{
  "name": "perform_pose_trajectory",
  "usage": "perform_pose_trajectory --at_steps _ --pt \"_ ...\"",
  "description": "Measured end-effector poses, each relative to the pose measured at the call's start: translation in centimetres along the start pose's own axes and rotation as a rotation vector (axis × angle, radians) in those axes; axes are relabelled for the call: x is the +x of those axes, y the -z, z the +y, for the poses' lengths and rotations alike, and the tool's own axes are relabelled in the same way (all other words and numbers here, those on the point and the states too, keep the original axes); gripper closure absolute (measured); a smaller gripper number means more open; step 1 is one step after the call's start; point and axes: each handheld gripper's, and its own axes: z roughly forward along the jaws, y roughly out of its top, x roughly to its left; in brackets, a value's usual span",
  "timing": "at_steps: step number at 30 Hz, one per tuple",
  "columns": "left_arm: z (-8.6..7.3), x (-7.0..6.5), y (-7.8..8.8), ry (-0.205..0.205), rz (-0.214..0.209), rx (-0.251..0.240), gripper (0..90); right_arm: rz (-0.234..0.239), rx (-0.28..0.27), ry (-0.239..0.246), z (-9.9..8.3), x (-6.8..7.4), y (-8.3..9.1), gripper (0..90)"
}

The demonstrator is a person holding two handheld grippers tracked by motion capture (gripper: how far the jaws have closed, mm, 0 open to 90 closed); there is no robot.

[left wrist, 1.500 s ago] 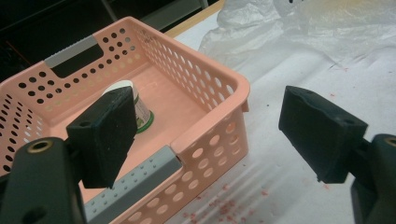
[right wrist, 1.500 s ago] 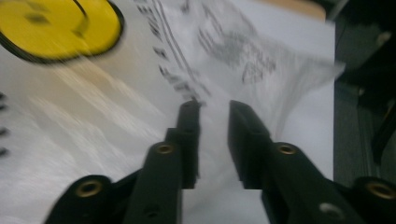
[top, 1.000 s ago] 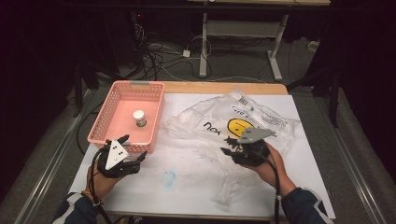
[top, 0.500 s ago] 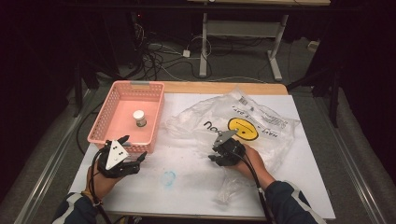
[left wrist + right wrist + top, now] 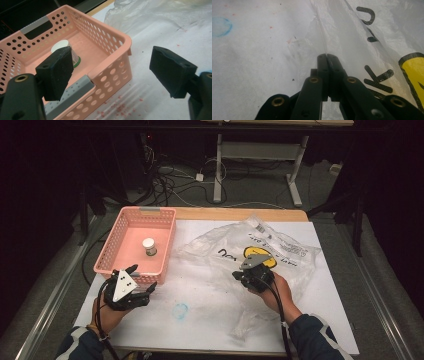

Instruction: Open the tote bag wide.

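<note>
A clear plastic bag (image 5: 280, 245) with black lettering and a yellow smiley lies crumpled on the white table sheet (image 5: 210, 330). My right gripper (image 5: 237, 276) rests on the bag's left part. In the right gripper view it (image 5: 327, 55) is shut, and a raised fold of the bag (image 5: 342, 32) runs into its tips. A pink perforated basket (image 5: 112, 255) stands at the left and holds a small white-capped jar (image 5: 149, 246). My left gripper (image 5: 142, 278) stands open just in front of the basket's near right corner (image 5: 122, 42), with nothing between the jaws.
A faint blue ring (image 5: 180, 310) is drawn on the sheet between the two hands. The basket has grey handle inserts (image 5: 70, 96) at its ends. Cables and a desk frame (image 5: 220, 165) lie on the floor beyond the table's far edge.
My right gripper slid left across the bag, then drew back a little to the right. The left gripper, basket and jar have stayed put.
</note>
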Motion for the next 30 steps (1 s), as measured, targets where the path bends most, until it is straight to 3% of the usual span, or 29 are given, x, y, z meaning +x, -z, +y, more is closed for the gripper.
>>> perform_pose_trajectory --at_steps 6,8,9,11,15,19,23,28,30 --pt "0.5 0.6 0.3 0.028 0.006 -0.003 19.0 -0.031 -0.069 -0.020 0.4 -0.1 1.8 90.0" --pt "1.0 1.2 0.3 0.029 0.016 0.002 19.0 -0.066 -0.099 -0.027 0.6 -0.3 2.6 90.0" --pt "1.3 1.6 0.2 0.041 0.010 0.007 19.0 -0.088 -0.140 -0.033 0.8 -0.4 3.5 90.0" --pt "1.9 2.5 -0.1 0.067 0.006 0.018 18.8 -0.104 -0.155 -0.033 0.9 -0.4 3.8 90.0" --pt "3.1 3.8 -0.9 0.075 -0.002 0.040 18.8 -0.164 -0.237 -0.045 1.1 -0.6 5.2 90.0" --pt "4.5 5.0 -2.1 0.068 -0.005 0.070 18.6 -0.169 -0.257 -0.056 1.1 -0.8 5.4 90.0" --pt "5.9 6.9 -4.1 0.081 -0.018 0.124 18.7 -0.183 -0.282 -0.055 1.3 -0.8 5.7 90.0" --pt "6.6 8.9 -7.6 0.079 -0.034 0.248 18.9 -0.176 -0.283 -0.053 1.2 -0.8 5.7 90.0" --pt "6.7 9.4 -8.9 0.072 -0.022 0.293 19.9 -0.172 -0.281 -0.054 1.3 -0.8 5.7 90.0"
